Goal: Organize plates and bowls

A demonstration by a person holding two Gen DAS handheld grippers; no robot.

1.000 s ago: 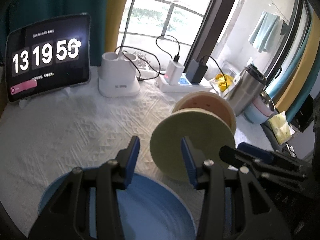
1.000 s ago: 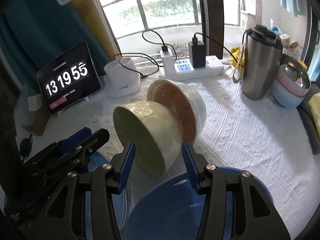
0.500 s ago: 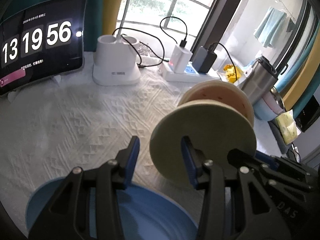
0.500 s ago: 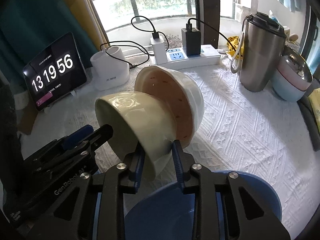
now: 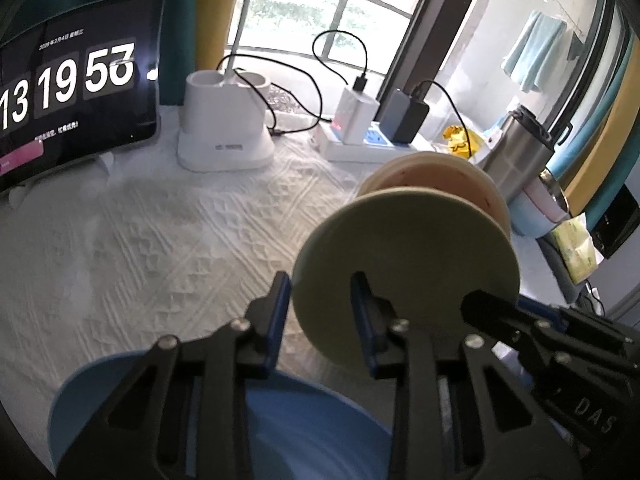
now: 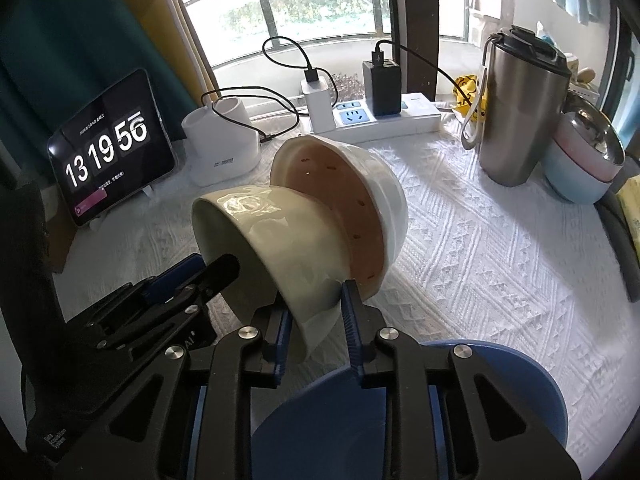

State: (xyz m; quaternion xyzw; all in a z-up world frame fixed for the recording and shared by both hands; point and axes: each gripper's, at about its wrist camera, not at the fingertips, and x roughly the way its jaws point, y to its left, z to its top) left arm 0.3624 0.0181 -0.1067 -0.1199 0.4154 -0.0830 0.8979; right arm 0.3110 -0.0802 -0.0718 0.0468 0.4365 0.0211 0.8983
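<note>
A pale green bowl [image 6: 276, 248] lies on its side, its base nested into a white bowl with a pink inside [image 6: 352, 200], also on its side. My right gripper [image 6: 314, 324] is shut on the green bowl's lower wall. My left gripper [image 5: 320, 312] is open, its right finger across the green bowl's [image 5: 404, 276] mouth and its left finger outside the rim. In the right wrist view one left fingertip [image 6: 224, 266] reaches into the bowl's mouth. A blue plate [image 5: 312, 432] lies under the left gripper and a darker blue bowl [image 6: 420, 412] under the right one.
At the back stand a tablet clock [image 6: 108, 148], a white charger stand [image 6: 224, 148], a power strip with plugs [image 6: 380, 116], a steel tumbler [image 6: 520, 108] and a pink-and-blue lidded bowl [image 6: 584, 164]. A white textured cloth [image 6: 500, 260] covers the table.
My right gripper has closed from open onto the green bowl's lower wall. The left gripper has moved a little closer to the bowl's mouth, still open.
</note>
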